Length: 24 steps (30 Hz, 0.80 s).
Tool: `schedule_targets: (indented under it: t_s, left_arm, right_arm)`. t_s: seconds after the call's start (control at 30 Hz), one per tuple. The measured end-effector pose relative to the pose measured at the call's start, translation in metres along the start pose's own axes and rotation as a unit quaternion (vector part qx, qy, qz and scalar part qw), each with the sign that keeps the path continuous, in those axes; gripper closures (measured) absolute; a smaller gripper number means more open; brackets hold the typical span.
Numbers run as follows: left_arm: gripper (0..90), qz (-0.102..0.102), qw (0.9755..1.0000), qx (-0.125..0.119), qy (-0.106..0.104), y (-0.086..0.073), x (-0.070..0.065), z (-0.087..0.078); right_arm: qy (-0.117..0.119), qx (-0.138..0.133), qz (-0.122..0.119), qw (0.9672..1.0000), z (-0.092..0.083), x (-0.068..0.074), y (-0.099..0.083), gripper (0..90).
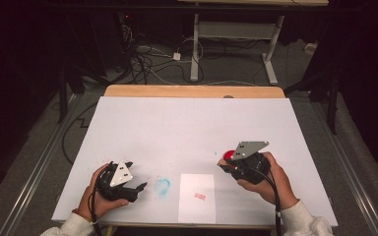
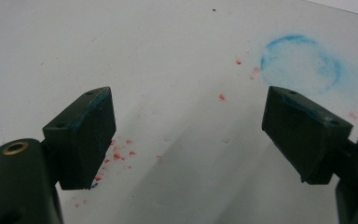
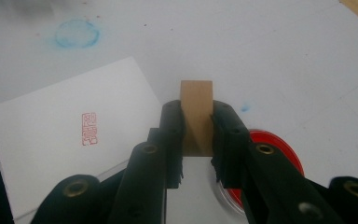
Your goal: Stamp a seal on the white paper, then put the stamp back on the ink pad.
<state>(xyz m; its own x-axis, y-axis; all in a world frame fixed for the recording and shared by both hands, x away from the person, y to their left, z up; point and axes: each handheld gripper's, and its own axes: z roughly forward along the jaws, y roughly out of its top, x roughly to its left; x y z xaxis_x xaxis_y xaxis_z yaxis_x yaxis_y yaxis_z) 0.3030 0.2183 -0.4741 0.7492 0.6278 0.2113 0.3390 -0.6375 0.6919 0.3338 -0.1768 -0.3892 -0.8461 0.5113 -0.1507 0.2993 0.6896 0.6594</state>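
My right claw (image 3: pixel 198 133) is clamped on a small wooden stamp block (image 3: pixel 196 116), its two black jaws pressing the block's flat sides from left and right. In the right gripper view the block's long axis runs along the jaws, one end poking out past their tips toward the far part of the desk (image 3: pixel 270 42), the rest tucked back between the pads. I hold it above the desk on the right side, and just under the claw I see a round red ink pad (image 3: pixel 279 149) in a clear dish. In the high view that red pad (image 1: pixel 230 154) peeks out at the far left edge of my right claw (image 1: pixel 236 164). Left of the block lies a white sheet of paper (image 3: pixel 51 135) near the desk's near edge, carrying a red stamp mark (image 3: pixel 89 128). Farther left there is a blue ink ring (image 3: pixel 76 34) smudged on the desk. My left claw (image 2: pixel 189 135) rests low at the near left with its jaws wide apart and nothing between them, red ink specks (image 2: pixel 116 156) scattered beneath it.
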Motion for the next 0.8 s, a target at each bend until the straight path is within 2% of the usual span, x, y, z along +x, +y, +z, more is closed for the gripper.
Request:
schedule_targets:
  t_s: [0.2, 0.5, 0.63, 0.8]
  left_arm:
    - [16.9, -0.003, 1.0000, -0.001, 0.002, -0.001, 0.001, -0.002]
    - [16.9, 0.001, 1.0000, 0.003, -0.001, 0.000, -0.001, 0.000]
    - [16.9, 0.002, 1.0000, 0.003, 0.000, 0.000, -0.001, 0.000]
    - [17.2, 0.004, 1.0000, 0.007, 0.001, -0.001, -0.002, 0.000]
  right_arm:
    - [-0.015, -0.002, 0.014, 0.9998, -0.007, -0.012, -0.005, 75.7]
    - [-0.040, 0.012, 0.041, 0.9983, -0.010, -0.030, -0.018, 75.7]
    - [-0.049, 0.018, 0.052, 0.9973, -0.008, -0.037, -0.024, 75.7]
    - [-0.049, 0.026, 0.061, 0.9966, 0.001, -0.042, -0.029, 75.6]
